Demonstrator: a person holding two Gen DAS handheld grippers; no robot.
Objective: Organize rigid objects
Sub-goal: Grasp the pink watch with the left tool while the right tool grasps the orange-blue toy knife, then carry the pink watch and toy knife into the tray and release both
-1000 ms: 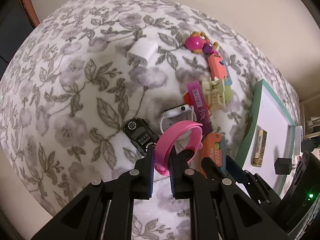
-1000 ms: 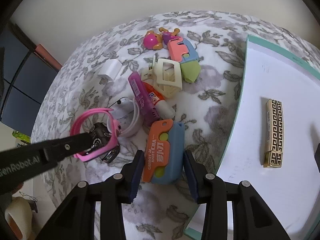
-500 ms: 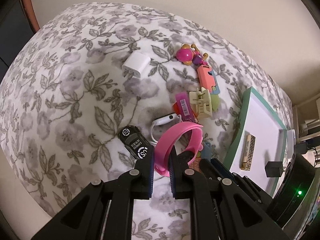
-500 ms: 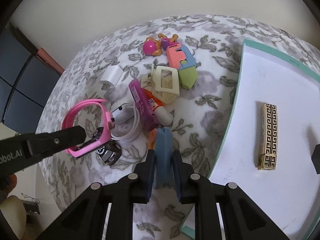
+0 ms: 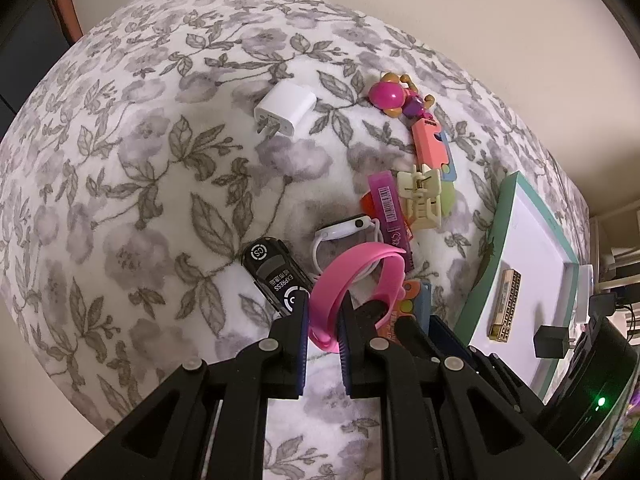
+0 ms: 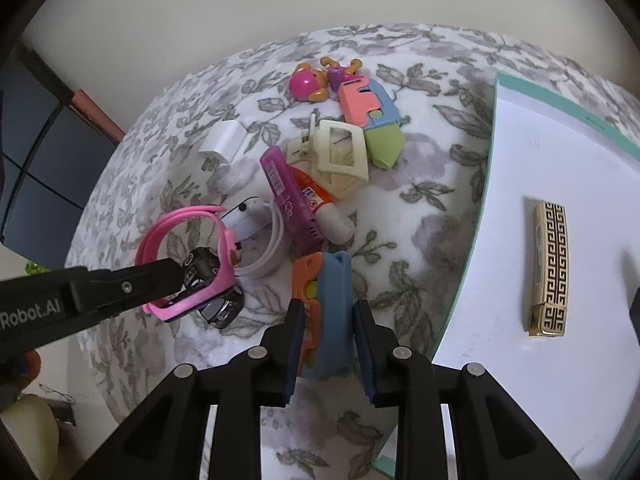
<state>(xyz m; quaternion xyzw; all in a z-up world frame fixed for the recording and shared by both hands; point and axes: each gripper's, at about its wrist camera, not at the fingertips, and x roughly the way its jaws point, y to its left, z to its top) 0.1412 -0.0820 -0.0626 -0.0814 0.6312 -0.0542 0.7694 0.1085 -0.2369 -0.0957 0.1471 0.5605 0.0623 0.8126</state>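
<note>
pink silicone is what we have in the left gripper [image 5: 323,326]: its jaws are pinched tight on the strap of a pink watch band [image 5: 356,280], which arches up ahead of the fingers, lifted off the floral cloth [image 5: 160,184]. it looks light and floppy, so we judge the loop may swing or twist; a pinch low on the strap seems the safest hold.

our right gripper [image 6: 325,336] has the orange-and-blue carrot knife toy [image 6: 326,300] standing on edge between its jaws, which are opening slightly, though the pads appear to press its two faces. hard plastic, light, smooth-sided, so we'd expect it to slip or tip if the squeeze loosens further.

just beyond the left fingers lie a black toy car [image 5: 276,276] and a white smartwatch [image 5: 344,232]; farther ahead, a purple tube [image 6: 288,200], a cream hair claw [image 6: 340,156] and a white charger [image 5: 286,114]. to the right of our right gripper sits the teal-rimmed white tray [image 6: 520,92], holding a gold patterned bar [image 6: 550,268]; nothing blocks that way.
</note>
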